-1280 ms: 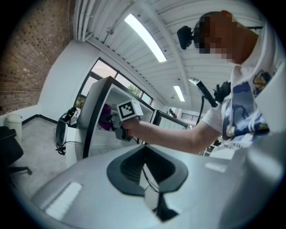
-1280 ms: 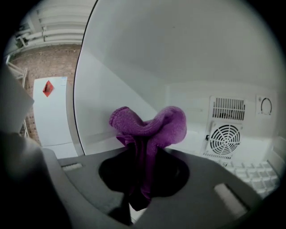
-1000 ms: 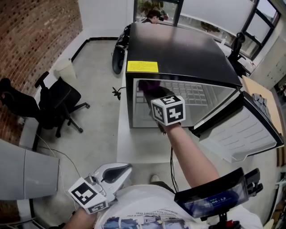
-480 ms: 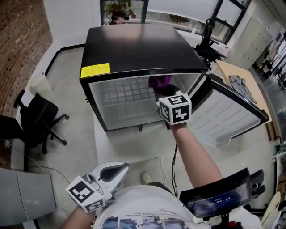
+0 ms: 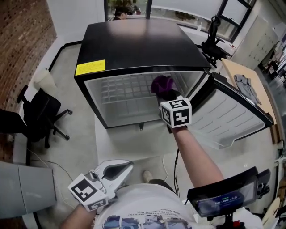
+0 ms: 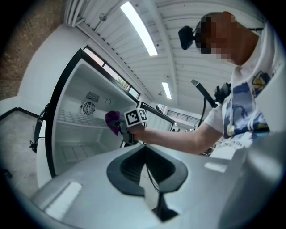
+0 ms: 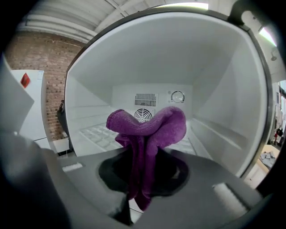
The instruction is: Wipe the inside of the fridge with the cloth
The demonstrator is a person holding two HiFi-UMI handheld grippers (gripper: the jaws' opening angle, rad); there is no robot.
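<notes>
In the upper centre of the head view, the right claw (image 7: 142,181) was clamped on the purple cloth (image 5: 162,83), just inside the open fridge (image 5: 134,44). At lower left, the left claw (image 5: 118,169) sat closed, holding nothing.

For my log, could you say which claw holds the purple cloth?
The right claw, shut on the cloth at the fridge; the left claw is shut, empty.

A black office chair (image 5: 38,116) stands on the grey concrete floor (image 5: 65,62). A brick wall (image 5: 22,31) rises behind the chair, and a white wall (image 5: 76,18) stands beyond it. Far across from the chair run dark-framed windows (image 5: 232,10), and strip lights (image 6: 138,29) glow on the ceiling.
</notes>
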